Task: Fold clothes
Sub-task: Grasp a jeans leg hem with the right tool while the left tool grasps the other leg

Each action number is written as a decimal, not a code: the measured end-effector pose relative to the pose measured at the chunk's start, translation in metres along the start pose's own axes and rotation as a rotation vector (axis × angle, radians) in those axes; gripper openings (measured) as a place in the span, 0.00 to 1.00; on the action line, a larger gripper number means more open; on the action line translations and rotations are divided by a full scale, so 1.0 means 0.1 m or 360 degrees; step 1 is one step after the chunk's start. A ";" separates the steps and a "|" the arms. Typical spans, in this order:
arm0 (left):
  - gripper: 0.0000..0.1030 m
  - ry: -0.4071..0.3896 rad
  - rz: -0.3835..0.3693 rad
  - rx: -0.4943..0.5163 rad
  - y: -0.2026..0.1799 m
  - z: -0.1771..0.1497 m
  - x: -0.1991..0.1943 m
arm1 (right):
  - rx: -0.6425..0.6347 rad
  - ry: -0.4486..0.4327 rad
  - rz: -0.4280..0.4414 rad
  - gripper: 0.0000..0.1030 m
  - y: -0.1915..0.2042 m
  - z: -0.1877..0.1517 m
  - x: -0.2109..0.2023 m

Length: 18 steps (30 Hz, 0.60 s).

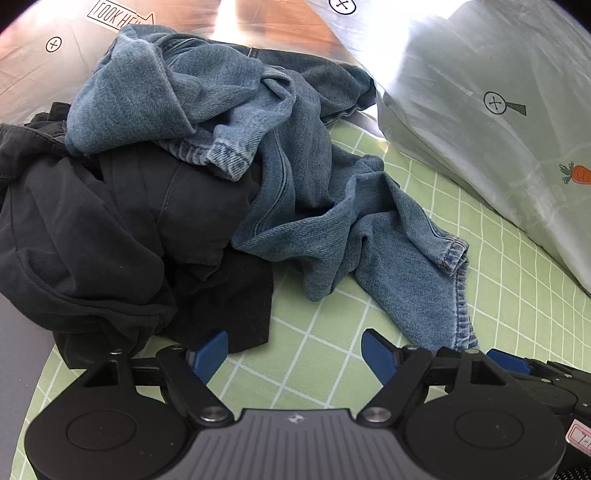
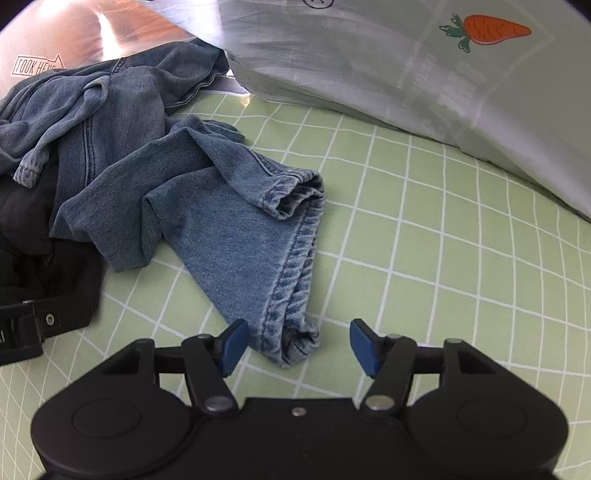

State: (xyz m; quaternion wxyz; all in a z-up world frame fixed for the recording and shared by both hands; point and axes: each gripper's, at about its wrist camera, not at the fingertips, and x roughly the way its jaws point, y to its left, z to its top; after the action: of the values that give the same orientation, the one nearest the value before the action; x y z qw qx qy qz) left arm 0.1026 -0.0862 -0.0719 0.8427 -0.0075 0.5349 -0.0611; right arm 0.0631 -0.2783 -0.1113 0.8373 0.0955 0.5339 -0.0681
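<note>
Green sheet (image 1: 325, 354) with a white grid covers the surface; both claws sit low over it, side by side.

Left claw (image 1: 295, 352): blue pads spread wide, nothing between them, only bare sheet in the gap. Its left pad (image 1: 210, 354) sits at the edge of the black garment (image 1: 110, 229); whether it touches the cloth I cannot tell. The right claw's body shows at the lower right edge of this view.

Right claw (image 2: 297, 345): pads wide apart, holding nothing. The hem end of a jeans (image 2: 236, 229) leg lies on the sheet between the pads, nearer the left pad (image 2: 232, 345), not pinched. The leg opening gapes at the far end of the hem.

Jeans: blue denim, crumpled, unfolded. The bulk is heaped at the far left, partly lying over the black garment; one leg trails out toward the right claw. A second cuff (image 1: 229, 155) flops over the top of the pile.

Black garment: bunched in a mound at the left, under and beside the denim, its near edge flat on the sheet.

A pale pillow (image 2: 406, 74) with a carrot print (image 2: 487, 29) lies far right, just beside the jeans' far edge. Behind, a shiny surface carries a "LOOK HERE" label (image 1: 118, 16).
</note>
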 end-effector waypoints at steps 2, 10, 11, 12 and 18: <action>0.69 -0.0017 -0.0044 0.0012 -0.02 0.05 0.05 | 0.0030 0.0007 0.0040 0.56 -0.05 0.04 0.08; 0.69 -0.0100 -0.0106 0.0028 -0.11 0.26 0.20 | 0.0033 -0.0071 0.0145 0.38 -0.01 0.08 0.12; 0.66 -0.0103 -0.0096 0.0029 -0.11 0.27 0.22 | 0.0015 -0.0079 0.0149 0.31 0.01 0.07 0.12; 0.55 -0.0102 -0.0095 0.0030 -0.10 0.26 0.23 | -0.0003 -0.0088 0.0151 0.26 0.02 0.07 0.12; 0.15 -0.0100 -0.0088 0.0041 -0.06 0.25 0.27 | -0.0093 -0.0161 0.0039 0.13 0.03 -0.07 0.02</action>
State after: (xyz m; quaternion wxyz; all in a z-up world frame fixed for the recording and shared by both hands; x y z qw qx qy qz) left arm 0.1355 -0.0965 -0.0851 0.8570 -0.0134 0.5070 -0.0910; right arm 0.0582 -0.2740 -0.1158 0.8664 0.0741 0.4916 -0.0471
